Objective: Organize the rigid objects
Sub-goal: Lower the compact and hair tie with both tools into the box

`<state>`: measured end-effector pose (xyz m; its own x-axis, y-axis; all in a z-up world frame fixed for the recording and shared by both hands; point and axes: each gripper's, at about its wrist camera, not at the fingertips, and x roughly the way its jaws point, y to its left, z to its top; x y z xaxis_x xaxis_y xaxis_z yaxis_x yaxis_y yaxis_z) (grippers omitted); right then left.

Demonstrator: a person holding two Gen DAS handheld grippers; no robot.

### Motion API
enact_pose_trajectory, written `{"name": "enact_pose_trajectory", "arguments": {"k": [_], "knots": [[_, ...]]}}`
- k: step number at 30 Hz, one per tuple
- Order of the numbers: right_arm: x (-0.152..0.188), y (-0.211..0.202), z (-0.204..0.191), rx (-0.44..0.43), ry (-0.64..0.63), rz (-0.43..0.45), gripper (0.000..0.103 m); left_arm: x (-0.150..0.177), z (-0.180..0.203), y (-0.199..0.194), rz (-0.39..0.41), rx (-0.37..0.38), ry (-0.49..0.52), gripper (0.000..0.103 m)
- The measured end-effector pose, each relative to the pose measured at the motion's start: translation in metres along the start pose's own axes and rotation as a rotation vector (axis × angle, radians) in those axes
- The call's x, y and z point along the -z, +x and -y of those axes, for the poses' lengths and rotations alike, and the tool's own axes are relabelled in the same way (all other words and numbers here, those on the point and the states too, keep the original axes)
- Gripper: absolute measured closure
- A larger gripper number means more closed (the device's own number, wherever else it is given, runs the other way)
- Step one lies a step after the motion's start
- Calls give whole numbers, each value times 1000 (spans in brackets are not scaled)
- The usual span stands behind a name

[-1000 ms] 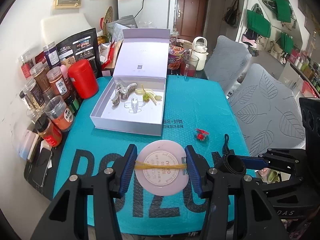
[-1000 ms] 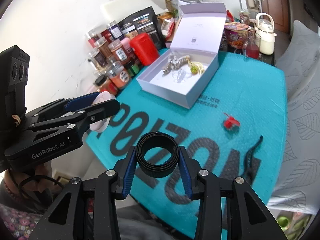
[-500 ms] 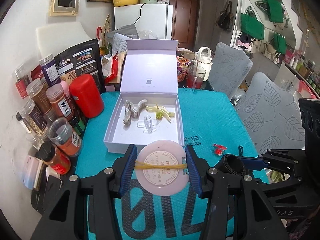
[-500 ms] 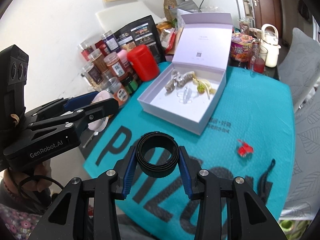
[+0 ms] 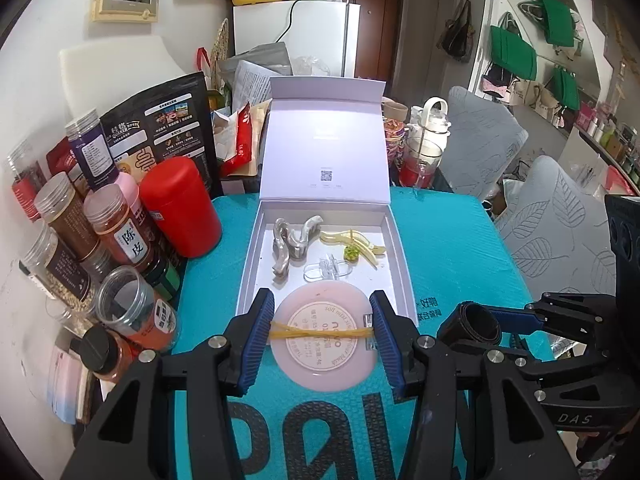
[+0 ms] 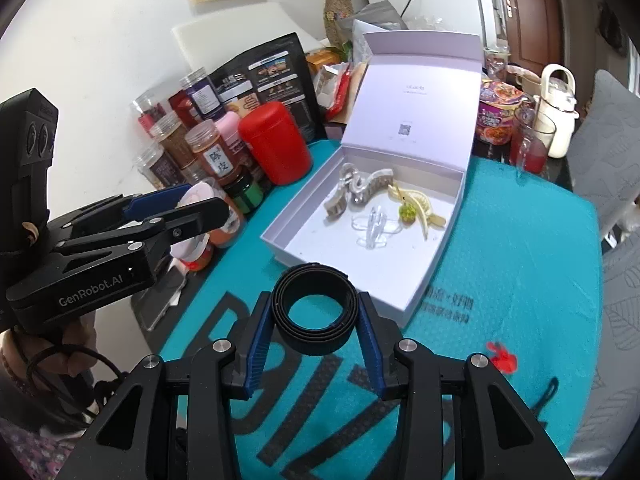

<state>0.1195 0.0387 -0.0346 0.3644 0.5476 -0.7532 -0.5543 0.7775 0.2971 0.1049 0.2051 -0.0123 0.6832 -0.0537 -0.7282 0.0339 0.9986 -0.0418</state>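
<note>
My left gripper [image 5: 323,334] is shut on a round pink tin [image 5: 324,356] with a yellow rubber band across it, held just in front of the near wall of the open white box [image 5: 404,264]. My right gripper [image 6: 315,322] is shut on a coiled black band roll [image 6: 314,312], held above the teal mat near the box's near corner. Inside the box [image 6: 288,248] lie a grey hair claw [image 5: 290,244], a clear clip [image 5: 326,270] and a yellow clip [image 5: 360,246]. A small red clip [image 6: 502,358] and a black strap [image 6: 546,394] lie on the mat at the right.
Spice jars [image 5: 120,224] and a red canister [image 5: 180,206] crowd the table's left side. A noodle cup, a glass of red drink [image 6: 528,148] and a white kettle [image 6: 558,112] stand behind the box. Grey chairs [image 5: 560,216] are at the right. A hand [image 6: 24,364] grips the left tool.
Both grippers have moved forward over the mat toward the white box, each keeping its object. The box now sits closer and larger in both views.
</note>
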Motion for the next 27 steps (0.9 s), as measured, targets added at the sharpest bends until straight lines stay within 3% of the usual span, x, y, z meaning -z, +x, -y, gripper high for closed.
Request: {"name": "enact_pose_trajectory", "arguments": {"k": [27], "knots": [[-74, 96, 59, 67, 39, -23, 63, -64, -25, 127, -81, 69, 70, 54]]}}
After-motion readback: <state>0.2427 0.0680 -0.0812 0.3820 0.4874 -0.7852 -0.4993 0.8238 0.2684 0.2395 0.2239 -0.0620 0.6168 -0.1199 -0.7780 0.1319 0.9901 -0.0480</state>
